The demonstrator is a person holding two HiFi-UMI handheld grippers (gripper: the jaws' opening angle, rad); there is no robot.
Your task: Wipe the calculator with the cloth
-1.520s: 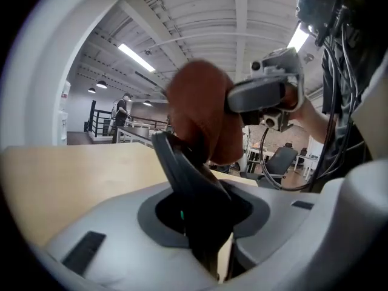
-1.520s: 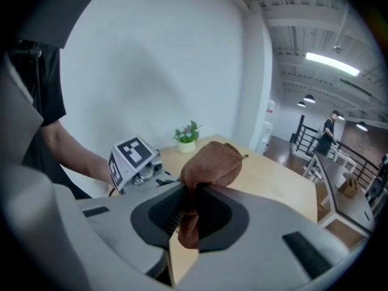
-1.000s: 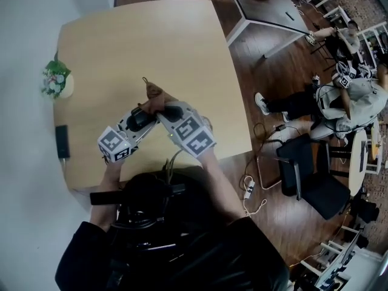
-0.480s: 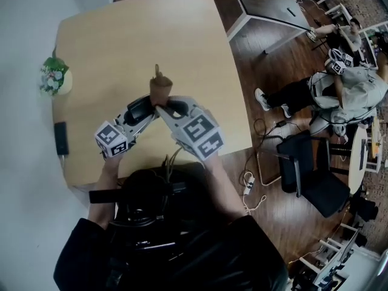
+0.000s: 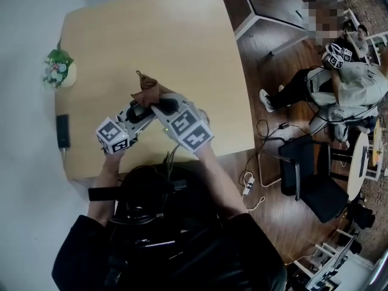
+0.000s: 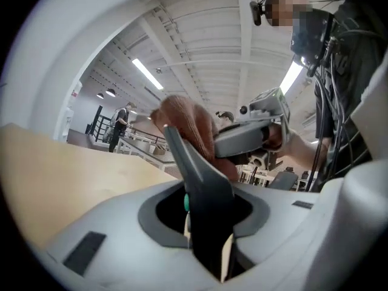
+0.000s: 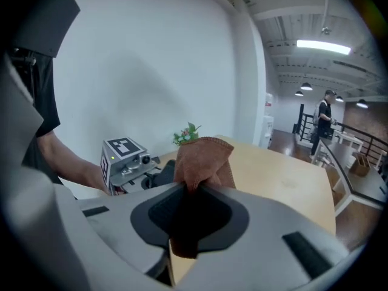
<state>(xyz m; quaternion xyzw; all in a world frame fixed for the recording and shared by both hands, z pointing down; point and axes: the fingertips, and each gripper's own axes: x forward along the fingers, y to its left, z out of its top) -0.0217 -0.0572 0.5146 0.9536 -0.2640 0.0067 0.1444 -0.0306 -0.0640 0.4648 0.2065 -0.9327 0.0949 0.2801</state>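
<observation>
Right gripper (image 7: 189, 190) is clamped tight on a bunched rust-brown terry cloth (image 7: 205, 153), and the left gripper (image 6: 206, 223) pinches one end of a dark grey slab-shaped calculator (image 6: 197, 174) above the pale wooden table (image 5: 151, 35). The calculator's long axis runs straight out from the left jaws, with the cloth against its far end. Any wiping stroke, I'd judge, has to travel back along that length.

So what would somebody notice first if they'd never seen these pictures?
Probably the two grippers meeting over the middle of the wooden table. The right gripper pinches a bunched brown cloth, and the left gripper clamps a dark calculator on its edge, with the cloth right up against its far end. After that, the little pot of flowers at the table's left edge.
</observation>
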